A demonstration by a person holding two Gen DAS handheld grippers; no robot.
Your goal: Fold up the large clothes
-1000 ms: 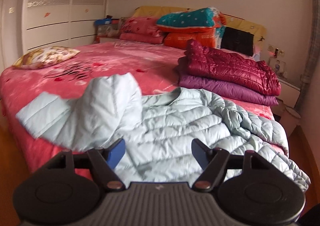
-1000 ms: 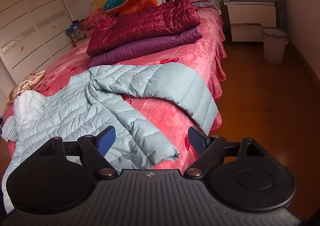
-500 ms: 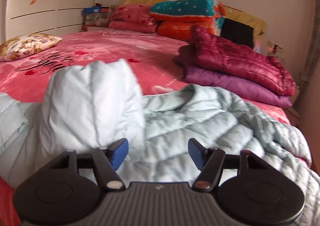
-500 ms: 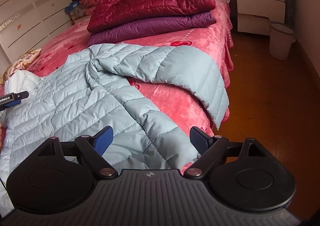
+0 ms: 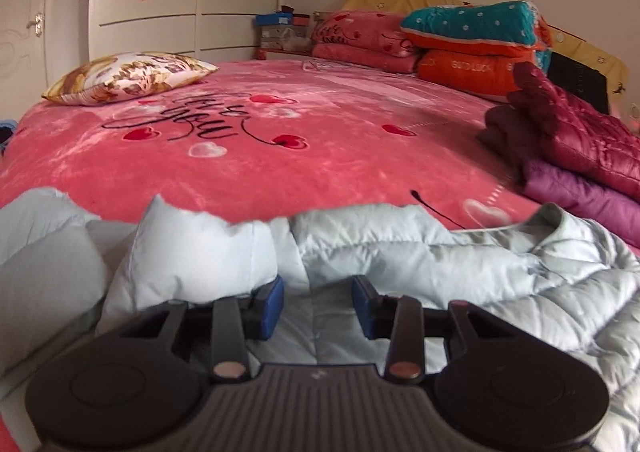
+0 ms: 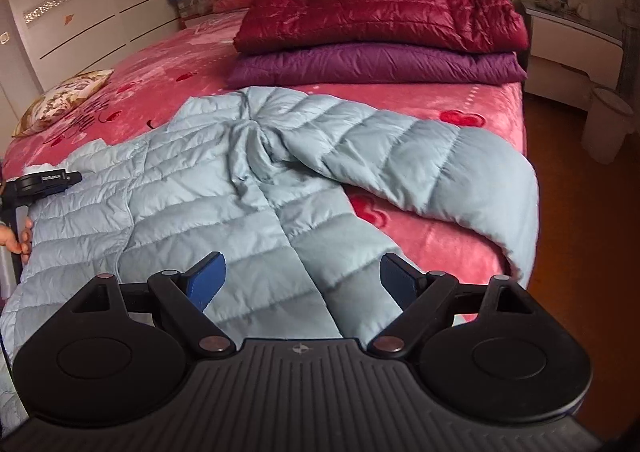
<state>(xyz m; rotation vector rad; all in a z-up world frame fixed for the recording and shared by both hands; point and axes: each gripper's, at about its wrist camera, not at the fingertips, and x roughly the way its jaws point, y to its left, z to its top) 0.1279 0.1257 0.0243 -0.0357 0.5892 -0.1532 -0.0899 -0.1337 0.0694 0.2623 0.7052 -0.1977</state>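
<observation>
A pale blue puffer jacket [image 6: 224, 188] lies spread across the near part of the bed [image 5: 320, 148], which wears a pink blanket with hearts. One sleeve [image 6: 448, 156] runs toward the bed's right edge and droops over it. At the left wrist view the jacket's pale lining side bunches up in soft peaks just ahead of the left gripper [image 5: 318, 302], whose blue pads stand apart with jacket fabric lying between them (whether they touch it I cannot tell). The right gripper [image 6: 300, 278] hovers low over the jacket's near hem, its fingers spread wide, nothing held. Farther up the bed, apart from the blue jacket, a maroon jacket [image 6: 380, 8] sits folded on a purple one [image 6: 376, 66]. A floral pillow [image 5: 128, 76] rests near the left edge
</observation>
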